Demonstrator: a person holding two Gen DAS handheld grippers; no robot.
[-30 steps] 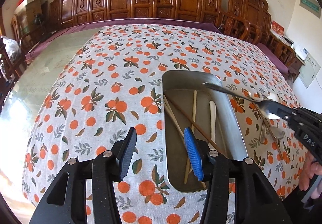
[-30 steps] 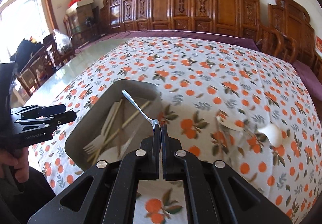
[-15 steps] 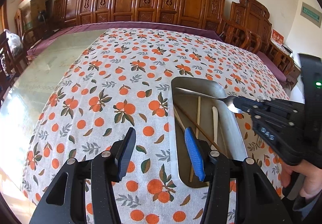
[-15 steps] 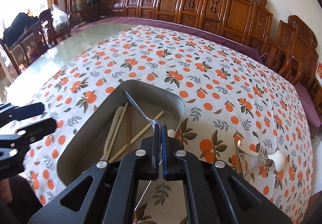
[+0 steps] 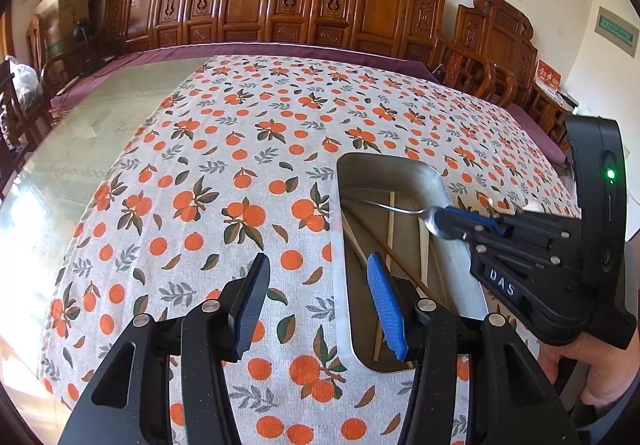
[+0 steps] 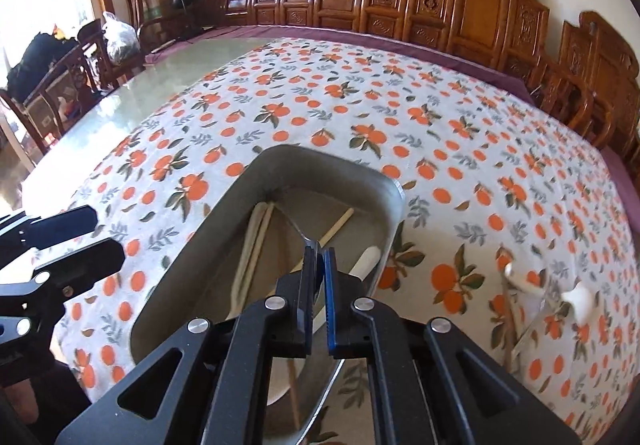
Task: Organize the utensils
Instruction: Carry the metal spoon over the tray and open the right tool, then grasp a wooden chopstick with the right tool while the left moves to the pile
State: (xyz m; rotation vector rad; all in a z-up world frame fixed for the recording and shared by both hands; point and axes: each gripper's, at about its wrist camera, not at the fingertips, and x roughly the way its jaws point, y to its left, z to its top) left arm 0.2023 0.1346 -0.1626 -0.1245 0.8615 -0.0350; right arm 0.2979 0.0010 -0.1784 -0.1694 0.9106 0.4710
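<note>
Our right gripper is over the tray; its jaws are opening with the spoon between them. Our left gripper hangs half open and empty, near the tray's left rim.

brushed metal tray, wooden chopsticks, printed cloth tablecloth

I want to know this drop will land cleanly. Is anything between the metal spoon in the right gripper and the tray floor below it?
Nothing solid blocks it. The right gripper, its jaws opening, has the metal spoon over the metal tray. Below lie only chopsticks and pale utensils it would land on.
</note>
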